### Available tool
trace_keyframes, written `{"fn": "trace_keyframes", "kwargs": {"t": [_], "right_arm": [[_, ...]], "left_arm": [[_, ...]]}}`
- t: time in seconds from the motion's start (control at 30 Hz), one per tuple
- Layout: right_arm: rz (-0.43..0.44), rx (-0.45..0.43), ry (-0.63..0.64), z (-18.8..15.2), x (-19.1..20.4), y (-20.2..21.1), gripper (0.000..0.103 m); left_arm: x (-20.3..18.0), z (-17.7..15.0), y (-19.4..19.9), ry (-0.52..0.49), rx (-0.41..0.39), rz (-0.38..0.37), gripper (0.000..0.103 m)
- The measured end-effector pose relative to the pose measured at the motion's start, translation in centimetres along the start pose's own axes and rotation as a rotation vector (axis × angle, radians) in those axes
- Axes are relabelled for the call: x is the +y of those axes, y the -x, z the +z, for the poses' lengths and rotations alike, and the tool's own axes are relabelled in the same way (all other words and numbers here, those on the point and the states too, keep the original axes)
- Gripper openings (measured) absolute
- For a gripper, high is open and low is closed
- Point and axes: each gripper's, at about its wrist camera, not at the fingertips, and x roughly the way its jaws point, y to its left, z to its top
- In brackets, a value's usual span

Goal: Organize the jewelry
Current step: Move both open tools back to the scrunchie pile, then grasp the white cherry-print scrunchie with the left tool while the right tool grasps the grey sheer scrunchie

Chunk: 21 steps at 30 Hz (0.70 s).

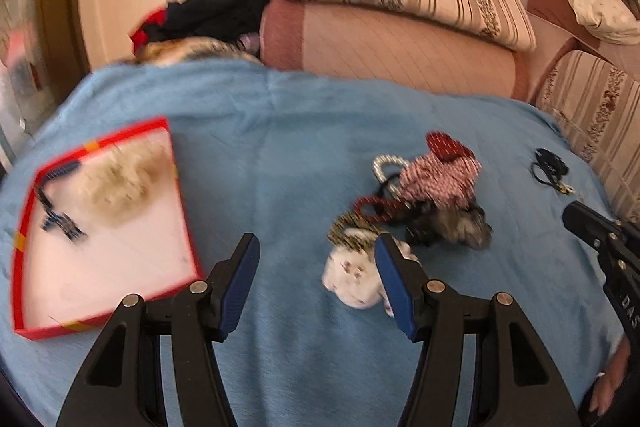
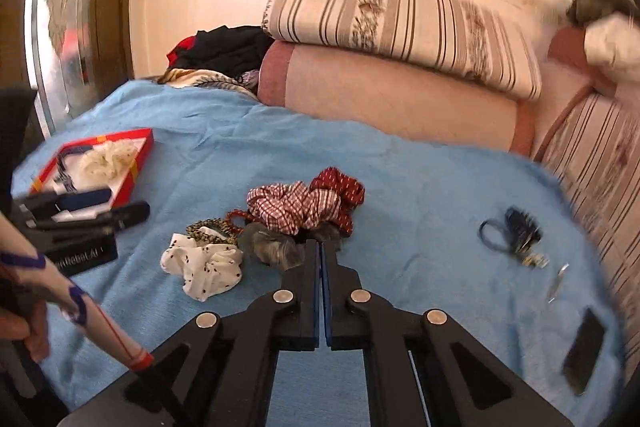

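A red-rimmed tray [image 1: 25, 239] lies at the left on the blue blanket, holding a cream fluffy scrunchie [image 1: 120, 179] and a dark blue hair tie [image 1: 60, 219]; the tray also shows in the right wrist view [image 2: 142, 153]. A pile of scrunchies sits mid-blanket: white dotted [image 1: 352, 279] [image 2: 204, 267], red checked [image 1: 440, 175] [image 2: 292, 207], dark red [image 2: 340, 187], grey furry [image 2: 272, 247]. My left gripper [image 1: 316, 247] is open and empty, just left of the white scrunchie. My right gripper [image 2: 321, 251] is shut, its tips at the grey furry scrunchie; nothing shows between them.
A dark blue cord bundle [image 2: 516, 231] [image 1: 550, 167], a small metal clip [image 2: 558, 283] and a black phone [image 2: 584, 347] lie at the right. Striped cushions [image 2: 400, 23] and a pink bolster [image 2: 400, 95] line the far edge. Dark clothes [image 2: 224, 51] lie beyond.
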Motion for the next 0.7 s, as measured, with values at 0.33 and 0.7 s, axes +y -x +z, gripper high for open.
{"fn": "trace_keyframes", "kwargs": {"t": [0.33, 0.7], "right_arm": [[0.041, 0.099, -0.126, -0.9, -2.8, -2.3, 0.007], [0.074, 0.103, -0.167, -0.8, -3.1, -3.7, 0.037]], "left_arm": [[-1.5, -1.7, -3.3, -0.015, 0.159, -0.170, 0.063], [-3.0, -2.6, -8.4, -0.046, 0.194, -0.095, 0.023]]}}
